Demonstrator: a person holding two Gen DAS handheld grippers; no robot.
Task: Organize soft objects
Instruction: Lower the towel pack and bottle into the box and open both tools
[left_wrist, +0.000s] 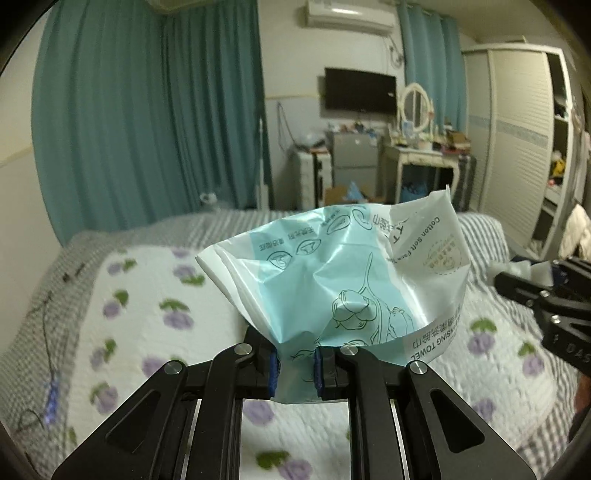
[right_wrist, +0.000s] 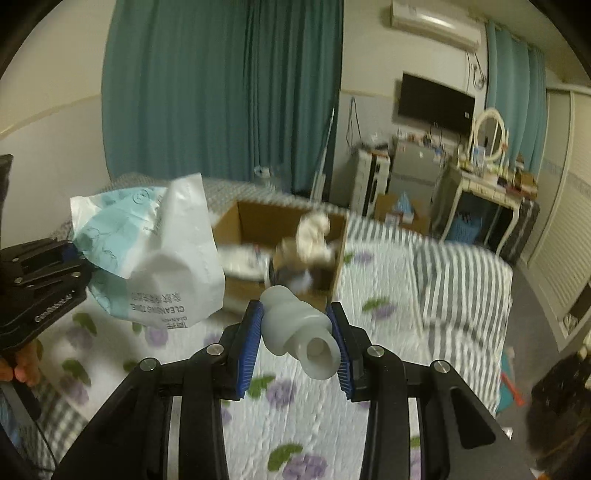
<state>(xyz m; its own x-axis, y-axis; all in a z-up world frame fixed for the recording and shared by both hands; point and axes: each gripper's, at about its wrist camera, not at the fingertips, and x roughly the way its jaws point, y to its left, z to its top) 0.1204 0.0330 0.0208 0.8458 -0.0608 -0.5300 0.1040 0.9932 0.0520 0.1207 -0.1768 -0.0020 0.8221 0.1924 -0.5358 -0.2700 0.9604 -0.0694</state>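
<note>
My left gripper (left_wrist: 295, 363) is shut on a crumpled teal and white cleansing-towel pack (left_wrist: 343, 273) and holds it above the bed. The pack also shows in the right wrist view (right_wrist: 159, 266), at the left, with the left gripper (right_wrist: 79, 254) pinching its edge. My right gripper (right_wrist: 297, 338) is shut on a soft translucent white bottle-shaped object (right_wrist: 299, 330), held above the bed. An open cardboard box (right_wrist: 243, 225) stands on the bed beyond it, with a cream soft item (right_wrist: 314, 236) and other things inside. In the left wrist view the right gripper (left_wrist: 546, 291) shows at the right edge.
The bed has a white quilt with purple flowers (left_wrist: 147, 295) and a grey striped sheet (right_wrist: 454, 277). A dark cable (left_wrist: 48, 332) lies on the bed's left side. Teal curtains (left_wrist: 147, 110), a dresser with a mirror (left_wrist: 417, 147) and a wardrobe (left_wrist: 517, 129) stand behind.
</note>
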